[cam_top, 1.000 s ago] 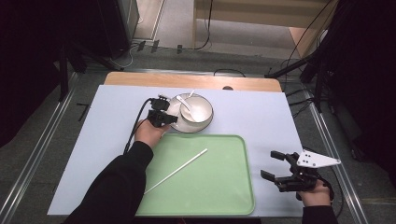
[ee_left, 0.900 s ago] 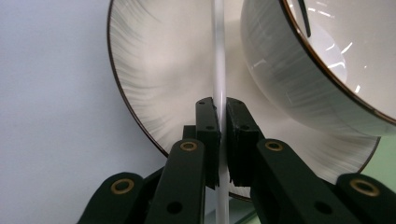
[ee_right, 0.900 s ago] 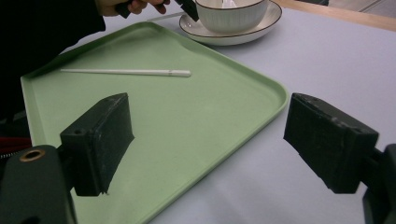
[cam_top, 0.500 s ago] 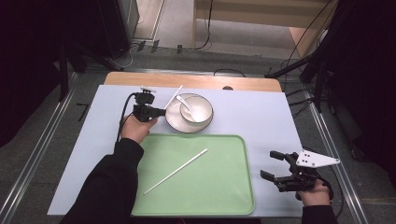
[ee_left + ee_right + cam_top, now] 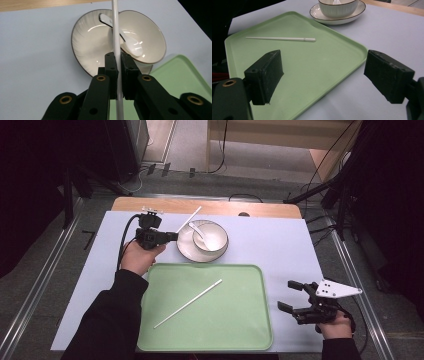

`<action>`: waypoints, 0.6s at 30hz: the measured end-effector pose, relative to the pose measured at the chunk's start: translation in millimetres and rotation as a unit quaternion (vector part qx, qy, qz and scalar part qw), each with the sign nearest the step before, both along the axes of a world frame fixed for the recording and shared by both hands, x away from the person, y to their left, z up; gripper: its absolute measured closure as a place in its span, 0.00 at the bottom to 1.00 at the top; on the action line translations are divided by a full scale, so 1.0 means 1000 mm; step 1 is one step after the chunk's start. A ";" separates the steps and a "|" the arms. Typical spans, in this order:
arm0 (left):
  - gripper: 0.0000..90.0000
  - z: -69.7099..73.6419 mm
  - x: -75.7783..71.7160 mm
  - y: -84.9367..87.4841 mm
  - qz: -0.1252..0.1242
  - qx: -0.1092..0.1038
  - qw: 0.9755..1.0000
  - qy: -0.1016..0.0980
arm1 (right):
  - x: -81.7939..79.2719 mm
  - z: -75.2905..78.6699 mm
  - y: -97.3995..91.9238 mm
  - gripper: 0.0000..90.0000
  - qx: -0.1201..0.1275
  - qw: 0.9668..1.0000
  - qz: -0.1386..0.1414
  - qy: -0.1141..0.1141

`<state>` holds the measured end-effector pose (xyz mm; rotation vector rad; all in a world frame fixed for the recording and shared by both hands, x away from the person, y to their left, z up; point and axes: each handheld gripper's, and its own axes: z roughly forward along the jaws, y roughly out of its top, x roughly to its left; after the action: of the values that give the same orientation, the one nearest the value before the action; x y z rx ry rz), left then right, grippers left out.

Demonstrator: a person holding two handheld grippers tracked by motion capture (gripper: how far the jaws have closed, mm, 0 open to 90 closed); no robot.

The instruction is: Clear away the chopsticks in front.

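My left gripper (image 5: 172, 236) (image 5: 119, 61) is shut on a white chopstick (image 5: 188, 220) (image 5: 115, 30), held in the air just left of a white bowl (image 5: 211, 236) (image 5: 147, 40). The bowl sits on a white saucer (image 5: 186, 247) (image 5: 85, 42) and holds a white spoon (image 5: 197, 230) (image 5: 130, 45). A second white chopstick (image 5: 188, 303) (image 5: 280, 38) lies slantwise on the green tray (image 5: 240, 325) (image 5: 317, 67). My right gripper (image 5: 292, 295) (image 5: 323, 75) stands open with nothing between its jaws, right of the tray near the table's front edge.
A pale blue mat (image 5: 280, 245) covers the table, with a strip of wood (image 5: 200, 206) showing along the far edge. Cables and dark stands are on the floor beyond the table. Bare mat lies left of the tray and to the bowl's right.
My left gripper has lifted the white chopstick off the bowl and carried it up and to the left. The right gripper has stayed where it was.
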<state>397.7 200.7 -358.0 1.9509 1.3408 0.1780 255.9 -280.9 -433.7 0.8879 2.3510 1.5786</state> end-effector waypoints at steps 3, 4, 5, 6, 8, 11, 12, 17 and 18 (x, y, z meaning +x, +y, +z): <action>0.96 0.003 -0.010 -0.002 -0.014 -0.007 1.000 0.003 | 0.000 0.000 0.001 0.18 -0.001 1.000 0.003 -0.001; 0.96 0.003 -0.013 -0.002 -0.016 -0.008 1.000 0.004 | 0.000 0.000 0.001 0.18 -0.001 1.000 0.004 -0.002; 0.96 0.004 -0.016 -0.002 -0.018 -0.009 1.000 0.004 | 0.001 0.000 0.001 0.18 -0.001 1.000 0.003 -0.001; 0.96 0.004 -0.020 -0.002 -0.021 -0.006 1.000 0.004 | 0.001 0.000 0.001 0.18 -0.001 1.000 0.003 -0.001; 0.96 0.004 -0.025 -0.001 -0.020 -0.009 1.000 0.006 | 0.002 0.000 0.001 0.18 0.001 1.000 0.004 -0.001; 0.96 0.002 -0.033 0.002 -0.024 -0.019 0.999 0.012 | 0.003 -0.002 -0.001 0.18 0.001 1.000 0.001 0.001; 0.96 0.002 -0.036 0.002 -0.028 -0.018 0.999 0.012 | 0.003 -0.003 -0.002 0.17 0.003 1.000 0.000 0.002; 0.96 0.000 -0.052 0.006 -0.044 -0.028 0.999 0.010 | 0.006 -0.005 -0.003 0.18 0.004 1.000 0.000 0.004; 0.96 0.000 -0.056 0.007 -0.051 -0.032 0.998 0.009 | 0.006 -0.005 -0.003 0.18 0.003 1.000 0.001 0.005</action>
<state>341.2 207.8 -358.0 1.9652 1.2392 0.0670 262.0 -284.0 -438.6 0.8970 2.3545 1.5866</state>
